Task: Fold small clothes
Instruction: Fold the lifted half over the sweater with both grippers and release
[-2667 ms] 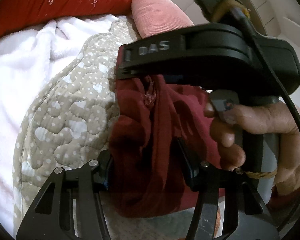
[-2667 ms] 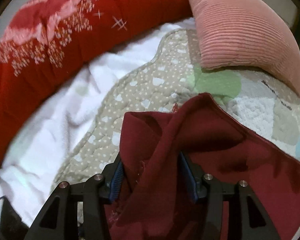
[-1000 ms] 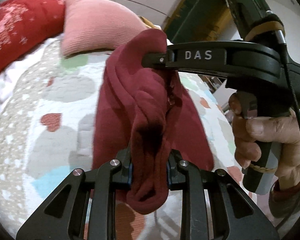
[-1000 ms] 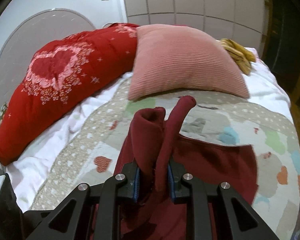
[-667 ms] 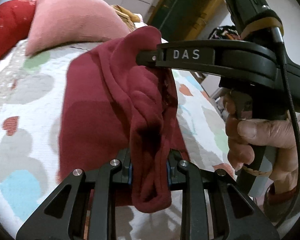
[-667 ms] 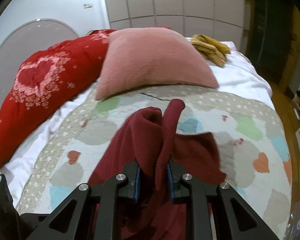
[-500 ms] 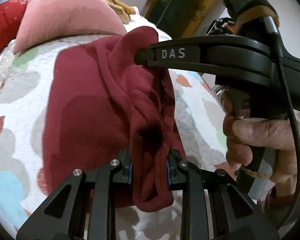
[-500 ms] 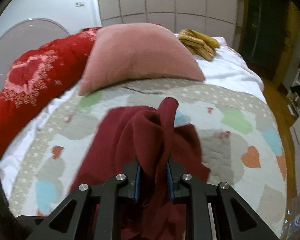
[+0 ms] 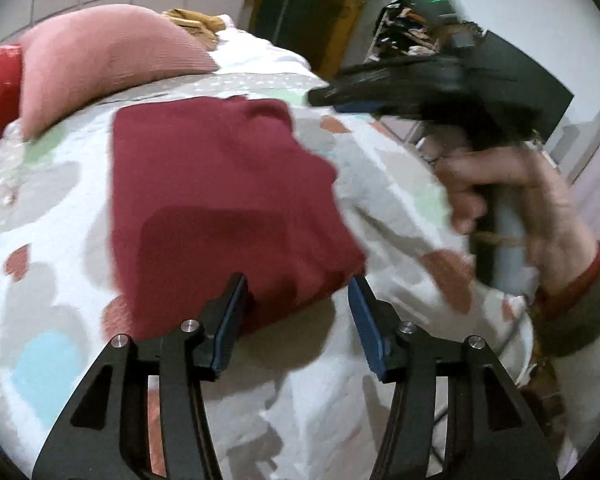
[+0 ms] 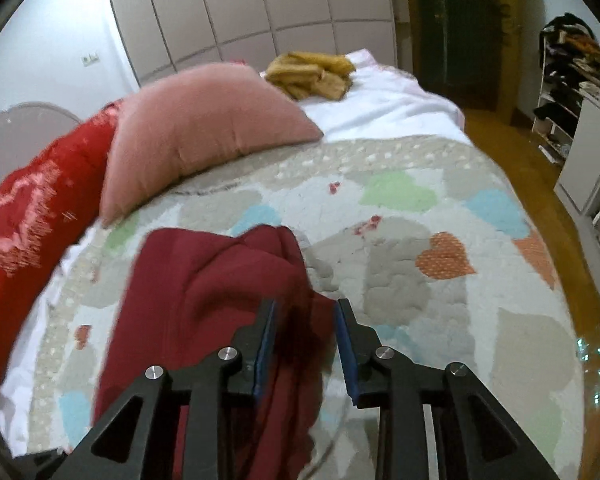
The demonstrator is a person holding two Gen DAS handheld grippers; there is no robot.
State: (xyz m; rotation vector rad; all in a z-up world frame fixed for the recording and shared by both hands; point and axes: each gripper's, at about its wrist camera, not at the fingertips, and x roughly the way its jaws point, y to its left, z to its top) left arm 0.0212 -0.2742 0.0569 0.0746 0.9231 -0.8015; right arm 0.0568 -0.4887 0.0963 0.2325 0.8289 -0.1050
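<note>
**Both claws spread over the maroon garment on the quilt**

The maroon garment (image 9: 220,200) lies on the heart-patterned quilt (image 9: 40,184), just in front of the pink pillow (image 9: 100,60). In the left wrist view it looks flat and roughly squared. The left claw (image 9: 298,320) stands wide apart at the garment's near edge, gripping nothing; the cloth shows between its blue pads (image 9: 228,332).

In the right wrist view the right claw (image 10: 304,344) is spread too, its jaws set either side of a bunched fold of the garment (image 10: 204,288) without pinching it. The right hand (image 9: 512,200) and its black tool appear blurred to the right of the garment. Beyond the pillow lie a red cushion (image 10: 32,224) and a yellow cloth (image 10: 312,72).
</note>
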